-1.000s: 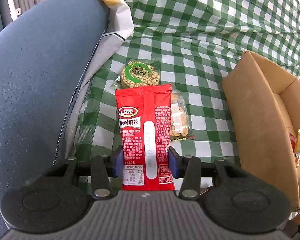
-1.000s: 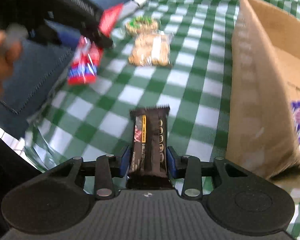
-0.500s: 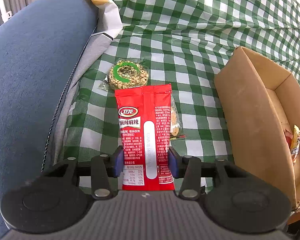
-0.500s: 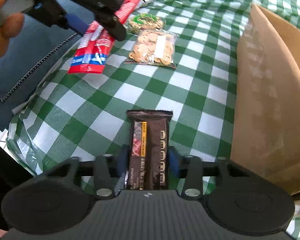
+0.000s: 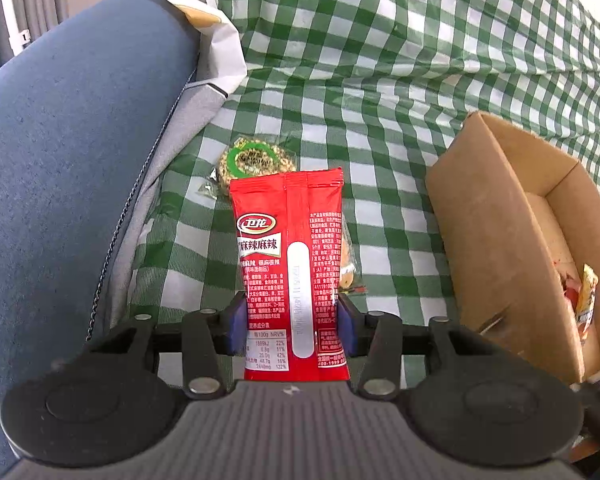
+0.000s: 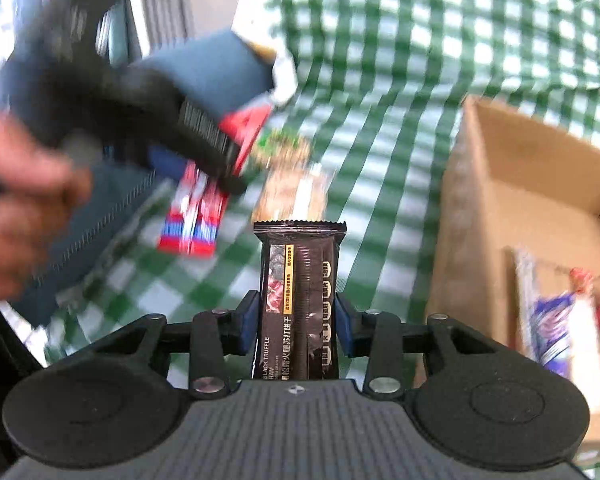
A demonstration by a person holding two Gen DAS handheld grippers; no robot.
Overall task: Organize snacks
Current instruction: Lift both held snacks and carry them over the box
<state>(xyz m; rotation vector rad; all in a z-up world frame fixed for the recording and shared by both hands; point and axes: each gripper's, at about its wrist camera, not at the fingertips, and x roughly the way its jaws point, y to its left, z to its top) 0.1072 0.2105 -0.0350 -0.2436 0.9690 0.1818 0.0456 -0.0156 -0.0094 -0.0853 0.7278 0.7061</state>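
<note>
My left gripper [image 5: 290,324] is shut on a red snack packet [image 5: 290,264] and holds it upright above the green checked cloth [image 5: 380,80]. My right gripper [image 6: 296,328] is shut on a black cracker bar [image 6: 300,300], also held above the cloth. The left gripper [image 6: 204,140] with its red packet [image 6: 196,216] shows blurred in the right wrist view. A round green-labelled cake [image 5: 256,162] and a clear bag of biscuits [image 6: 292,196] lie on the cloth. The cardboard box [image 5: 496,240] stands to the right with several snacks inside.
A blue cushioned seat [image 5: 68,160] with a grey zipped edge fills the left side. A white paper bag [image 5: 216,40] lies at the back left. The box wall [image 6: 468,220] rises close on the right of my right gripper.
The right gripper has lifted and swung, so the box interior now shows and the view is blurred. The left gripper has moved up and back a little with the red packet.
</note>
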